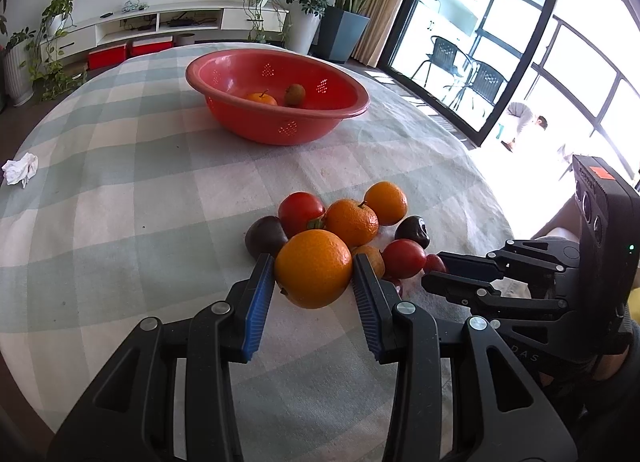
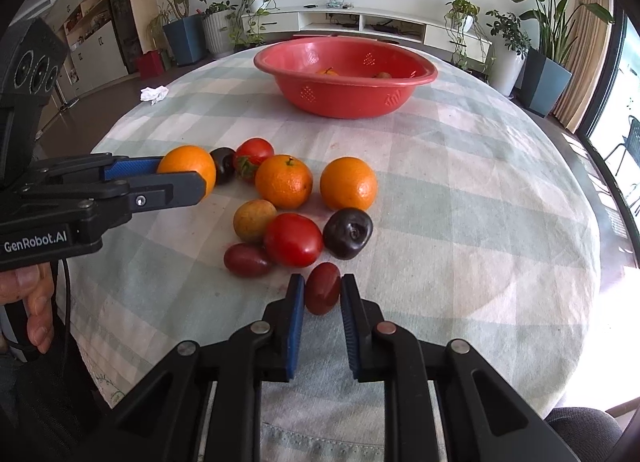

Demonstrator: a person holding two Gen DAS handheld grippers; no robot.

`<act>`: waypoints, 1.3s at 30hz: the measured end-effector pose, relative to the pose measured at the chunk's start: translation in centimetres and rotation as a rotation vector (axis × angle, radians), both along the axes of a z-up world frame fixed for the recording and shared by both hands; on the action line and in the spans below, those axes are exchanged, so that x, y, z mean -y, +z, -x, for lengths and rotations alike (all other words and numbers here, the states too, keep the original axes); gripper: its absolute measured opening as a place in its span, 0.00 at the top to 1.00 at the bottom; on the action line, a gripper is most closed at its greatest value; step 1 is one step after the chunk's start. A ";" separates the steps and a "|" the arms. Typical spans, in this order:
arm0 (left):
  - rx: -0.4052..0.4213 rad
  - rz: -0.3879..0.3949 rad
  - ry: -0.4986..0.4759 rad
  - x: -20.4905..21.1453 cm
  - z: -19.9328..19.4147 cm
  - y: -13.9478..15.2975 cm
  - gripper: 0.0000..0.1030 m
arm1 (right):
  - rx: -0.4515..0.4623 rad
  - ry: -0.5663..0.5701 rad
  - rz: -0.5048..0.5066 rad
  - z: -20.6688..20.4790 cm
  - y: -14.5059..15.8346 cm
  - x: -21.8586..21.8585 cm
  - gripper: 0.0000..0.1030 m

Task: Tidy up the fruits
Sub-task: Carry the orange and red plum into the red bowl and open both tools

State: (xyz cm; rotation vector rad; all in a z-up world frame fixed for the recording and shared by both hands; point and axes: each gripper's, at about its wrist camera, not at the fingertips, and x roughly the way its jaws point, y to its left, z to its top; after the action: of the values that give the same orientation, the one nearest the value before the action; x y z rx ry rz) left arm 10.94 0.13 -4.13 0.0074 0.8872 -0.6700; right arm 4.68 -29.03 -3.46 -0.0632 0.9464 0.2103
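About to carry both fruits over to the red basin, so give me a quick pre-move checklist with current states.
1. Left gripper closed on the large orange, pads on both sides: ok.
2. Right gripper around the small red fruit: firm contact on both pads cannot tell.
3. Held fruits lifted clear of the tablecloth: cannot tell.
4. Red basin upright with room left, two fruits inside: ok.
5. Path to the basin free of obstacles: ok.
6. Neighbouring fruits close by the orange, may get nudged: not ok.
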 end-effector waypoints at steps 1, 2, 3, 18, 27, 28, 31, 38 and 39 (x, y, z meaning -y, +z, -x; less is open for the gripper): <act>0.000 0.000 0.000 0.0 0.0 0.0 0.64 | -0.001 -0.002 -0.006 0.1 0.1 0.2 0.80; 0.000 -0.001 0.001 0.0 0.0 0.0 0.64 | -0.003 -0.006 -0.013 0.1 0.2 0.4 0.80; 0.001 -0.001 0.002 0.0 0.0 0.0 0.64 | -0.004 -0.011 -0.020 0.1 0.3 0.6 0.80; 0.104 0.018 0.030 -0.5 -3.0 6.2 0.64 | 0.113 -0.085 -0.139 -2.3 6.0 6.4 0.80; 0.181 -0.058 0.012 2.3 -11.4 10.4 0.64 | 0.253 -0.020 -0.157 -8.9 11.4 6.0 0.80; 0.179 -0.067 0.004 2.9 -12.4 10.5 0.64 | 0.256 -0.011 -0.158 -10.0 11.6 5.8 0.80; 0.159 -0.096 -0.012 4.5 -15.8 9.9 0.64 | 0.244 0.018 -0.143 -13.3 11.5 4.8 0.80; 0.106 -0.179 -0.032 6.4 -20.5 6.3 0.64 | 0.140 0.066 -0.096 -19.1 8.2 2.9 0.80; 0.100 -0.176 -0.030 6.4 -20.9 5.9 0.64 | 0.124 0.074 -0.093 -19.6 7.7 2.7 0.80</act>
State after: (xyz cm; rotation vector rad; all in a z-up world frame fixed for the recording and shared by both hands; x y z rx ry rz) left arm 31.85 -6.27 1.78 0.2104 0.8488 -0.6129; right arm 24.25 -31.72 4.24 -0.0254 0.8108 0.3151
